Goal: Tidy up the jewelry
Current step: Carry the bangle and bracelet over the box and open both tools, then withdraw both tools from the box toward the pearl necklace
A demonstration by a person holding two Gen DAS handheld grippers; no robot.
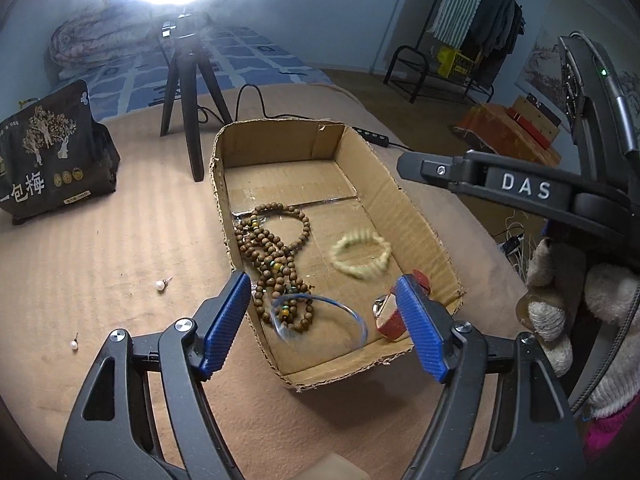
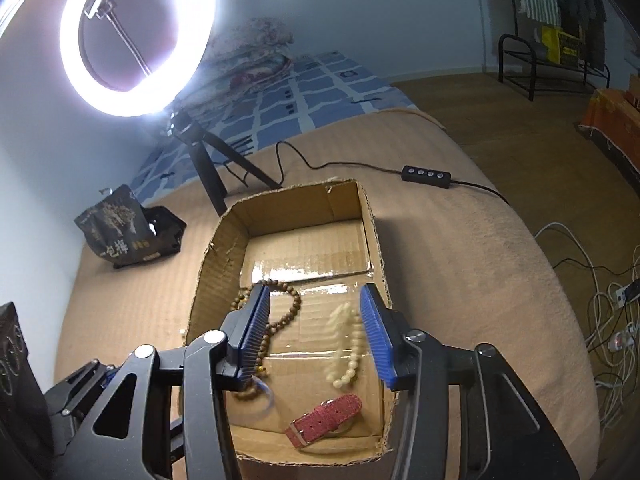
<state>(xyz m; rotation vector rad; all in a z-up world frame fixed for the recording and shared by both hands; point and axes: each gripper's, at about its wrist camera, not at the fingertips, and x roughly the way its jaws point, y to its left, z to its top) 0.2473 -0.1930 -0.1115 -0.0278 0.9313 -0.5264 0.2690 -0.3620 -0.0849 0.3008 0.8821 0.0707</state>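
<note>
Cream beads, blurred as if mid-fall, make up the pale bracelet (image 2: 346,346), which lies or lands on the floor of the cardboard box (image 2: 224,240), between the parted pads of the right gripper (image 2: 316,336) without touching either. No earlier view is given, but the blur and the gap suggest a drop into the box, which seems to be the collecting place for the jewelry. Beside it coil the brown wooden beads (image 1: 276,256) along the box's left wall, and a red strap (image 2: 326,418) lies toward the near end, next to a clear bangle (image 1: 320,318). The left gripper (image 1: 324,320) hangs over the box's near end with its jaws wide apart and nothing in them; the clear bangle below looks smeared, so it too may be just let go. Outside the box, two pearl earrings (image 1: 161,285) rest on the tan blanket (image 1: 120,220), probably the next pieces to gather. A ring light (image 2: 136,40) on a tripod stands behind.
</note>
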